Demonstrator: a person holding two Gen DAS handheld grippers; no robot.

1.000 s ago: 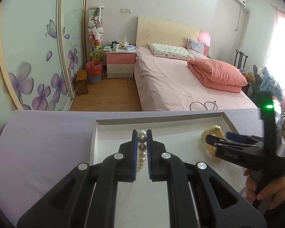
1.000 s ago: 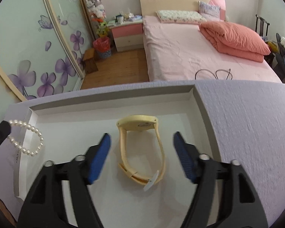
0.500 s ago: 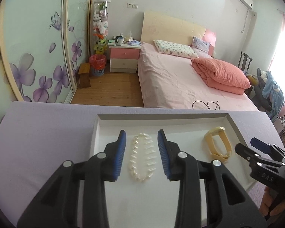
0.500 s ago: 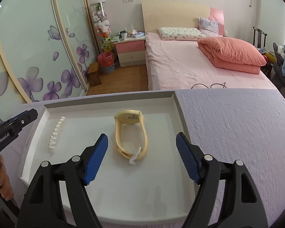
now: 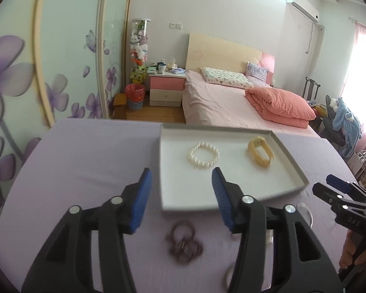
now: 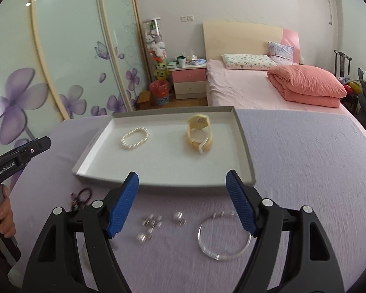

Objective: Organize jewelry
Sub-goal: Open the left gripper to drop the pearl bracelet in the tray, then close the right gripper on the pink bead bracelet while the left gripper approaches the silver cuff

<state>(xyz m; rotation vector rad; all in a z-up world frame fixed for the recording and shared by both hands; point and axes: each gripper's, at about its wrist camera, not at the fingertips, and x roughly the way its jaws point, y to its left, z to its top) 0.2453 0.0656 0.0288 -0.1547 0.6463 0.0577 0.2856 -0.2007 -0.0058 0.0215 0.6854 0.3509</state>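
Bright window [image 5: 361,56] glare, fisheye edges, perhaps slight motion blur

Bare purple cloth [image 6: 305,161] right of tray [image 6: 244,146] (loose trinkets [image 6: 153,224] crowd its near edge).

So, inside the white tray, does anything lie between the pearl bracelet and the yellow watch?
No. Between the white pearl bracelet and the yellow plastic wristwatch only bare white tray floor shows, clearest in the right wrist view.

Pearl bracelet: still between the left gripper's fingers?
No, the pearl bracelet lies flat in the white tray, ahead of the left gripper, whose jaws have just been opening and hold nothing.
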